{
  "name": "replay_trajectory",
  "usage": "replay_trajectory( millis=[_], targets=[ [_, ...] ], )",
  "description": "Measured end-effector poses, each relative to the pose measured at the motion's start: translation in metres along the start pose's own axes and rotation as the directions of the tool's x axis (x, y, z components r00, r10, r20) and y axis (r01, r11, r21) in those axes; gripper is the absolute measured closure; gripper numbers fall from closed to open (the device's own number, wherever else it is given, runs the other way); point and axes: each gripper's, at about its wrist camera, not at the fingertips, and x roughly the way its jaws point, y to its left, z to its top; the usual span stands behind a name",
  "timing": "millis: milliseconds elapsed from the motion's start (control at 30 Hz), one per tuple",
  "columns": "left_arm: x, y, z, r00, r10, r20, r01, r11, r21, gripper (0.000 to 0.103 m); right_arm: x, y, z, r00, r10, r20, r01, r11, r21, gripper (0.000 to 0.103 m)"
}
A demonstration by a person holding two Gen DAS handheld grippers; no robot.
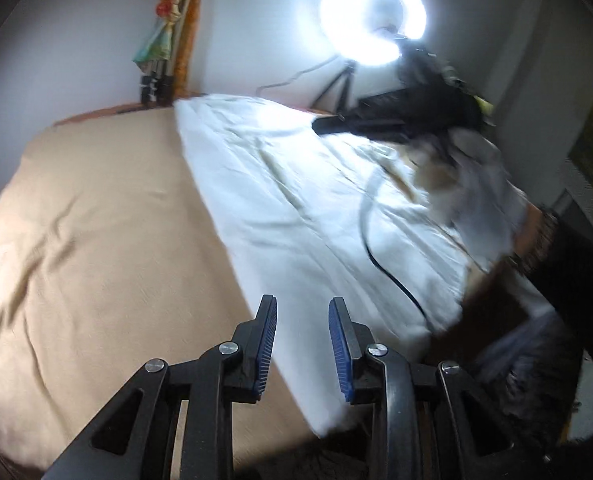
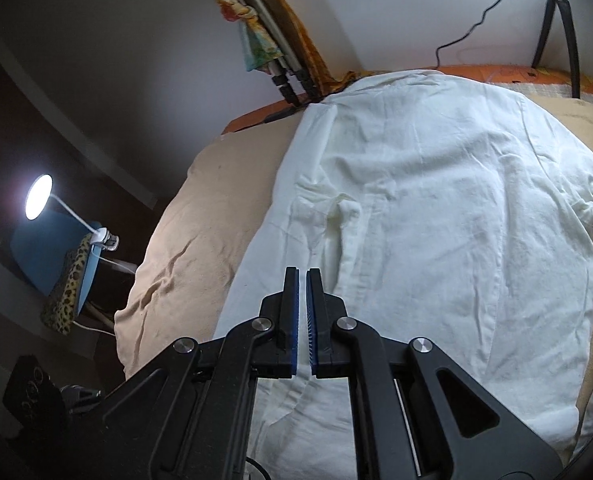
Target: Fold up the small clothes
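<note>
A black cable (image 1: 380, 268) crosses the wrinkled white cotton shirt (image 2: 436, 208) spread on the beige bed (image 1: 96, 240). Left claw (image 1: 302, 312) apart, empty, over the shirt's edge; right claw (image 2: 302, 276) together above it.

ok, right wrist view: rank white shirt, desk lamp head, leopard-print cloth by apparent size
1. white shirt, fills most of the frame
2. leopard-print cloth
3. desk lamp head
The last two look close in size; glare may enlarge the lamp.

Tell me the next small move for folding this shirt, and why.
Probably lower the left gripper onto the shirt's near edge and pinch it. Its jaws stand apart with nothing between them, the right gripper is shut and empty, and the shirt lies flat, unfolded, on the bed.
</note>
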Motion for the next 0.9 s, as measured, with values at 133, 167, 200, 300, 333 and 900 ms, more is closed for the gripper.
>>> replay_trajectory(
  millis=[133,167,200,300,333,900],
  targets=[
    [0.026,0.007,0.02,1.0,-0.006,-0.025,0.006,1.0,0.014,0.079,0.037,0.023,-0.008,0.998,0.011,-0.065,-0.015,0.998,-0.066,0.099],
    [0.033,0.008,0.023,0.999,-0.011,-0.031,0.012,1.0,0.023,0.079,0.049,0.028,-0.01,0.996,0.01,-0.087,-0.017,0.996,-0.086,0.099],
    [0.04,0.008,0.025,0.999,-0.015,-0.043,0.016,0.999,0.036,0.079,0.057,0.03,-0.012,0.995,0.011,-0.103,-0.021,0.995,-0.098,0.099],
    [0.059,0.011,0.023,0.996,-0.011,-0.09,0.017,0.998,0.065,0.08,0.084,0.035,-0.018,0.988,-0.006,-0.152,-0.014,0.992,-0.129,0.099],
    [0.066,0.013,0.021,0.992,-0.007,-0.125,0.015,0.998,0.067,0.08,0.091,0.035,-0.021,0.986,-0.038,-0.162,0.014,0.989,-0.148,0.099],
    [0.04,-0.006,-0.051,0.989,0.026,-0.149,0.006,0.978,0.209,0.076,0.05,0.028,-0.036,0.985,-0.116,-0.126,0.098,0.986,-0.137,0.099]
  ],
)
